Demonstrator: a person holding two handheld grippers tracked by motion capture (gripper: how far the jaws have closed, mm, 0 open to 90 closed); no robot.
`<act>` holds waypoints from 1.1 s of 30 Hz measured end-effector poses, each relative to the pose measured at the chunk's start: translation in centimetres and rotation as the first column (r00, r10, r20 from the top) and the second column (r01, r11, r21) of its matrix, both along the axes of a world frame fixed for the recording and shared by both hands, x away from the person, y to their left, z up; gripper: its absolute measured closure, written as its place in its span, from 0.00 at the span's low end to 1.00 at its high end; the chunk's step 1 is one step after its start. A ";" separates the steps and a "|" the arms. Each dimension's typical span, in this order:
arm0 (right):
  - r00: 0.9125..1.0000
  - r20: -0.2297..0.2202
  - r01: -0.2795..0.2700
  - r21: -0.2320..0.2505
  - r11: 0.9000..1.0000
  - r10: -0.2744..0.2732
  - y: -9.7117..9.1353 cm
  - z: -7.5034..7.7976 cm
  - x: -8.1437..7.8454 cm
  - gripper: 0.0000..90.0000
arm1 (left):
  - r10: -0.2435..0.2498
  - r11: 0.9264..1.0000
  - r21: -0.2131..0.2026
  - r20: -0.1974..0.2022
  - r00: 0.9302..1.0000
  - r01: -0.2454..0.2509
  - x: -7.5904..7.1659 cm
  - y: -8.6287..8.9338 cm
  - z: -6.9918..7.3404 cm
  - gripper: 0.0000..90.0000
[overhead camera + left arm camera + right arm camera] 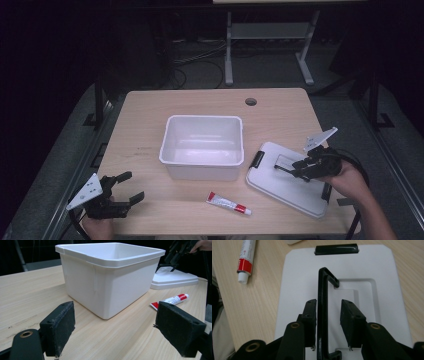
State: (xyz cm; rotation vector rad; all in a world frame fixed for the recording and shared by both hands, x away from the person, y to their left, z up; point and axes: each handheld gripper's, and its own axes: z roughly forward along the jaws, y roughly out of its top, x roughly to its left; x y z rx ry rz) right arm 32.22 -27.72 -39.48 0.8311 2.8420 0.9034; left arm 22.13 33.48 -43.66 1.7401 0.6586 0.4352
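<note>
We hold the right gripper (328, 315) part-open astride the lid (297, 277) handle (322, 302); next, close it. Left gripper (115, 327) rests wide open, empty.

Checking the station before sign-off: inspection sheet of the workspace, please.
Surface: light wood table, round hole near far edge.
Job's things: white lid flat on table, black handle raised; empty white tub mid-table, uncovered.
Clutter: red-and-white tube lying in front of the tub.
Grippers: right gripper over the lid, jaws either side of the handle, a gap on one side, no firm grip; left gripper open, holding nothing, near the table's front left corner.
Cables: black cable by the right hand; more on the floor behind.
Surroundings: dark room, grey desk frame beyond the table.
</note>
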 end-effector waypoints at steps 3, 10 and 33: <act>1.000 0.010 -0.002 -0.002 1.000 0.002 0.1 0.2 -0.3 0.71 | 0.000 1.000 0.001 -0.001 1.000 0.000 0.0 -0.1 0.0 0.17; 0.998 0.048 -0.034 -0.005 0.999 0.034 1.1 1.6 -1.5 0.62 | 0.000 1.000 0.002 -0.001 1.000 0.000 0.0 -0.1 0.0 0.17; 0.985 0.061 -0.160 -0.009 0.987 0.160 6.1 1.6 -4.5 0.47 | 0.002 1.000 -0.008 0.003 1.000 -0.002 0.0 0.1 0.0 0.17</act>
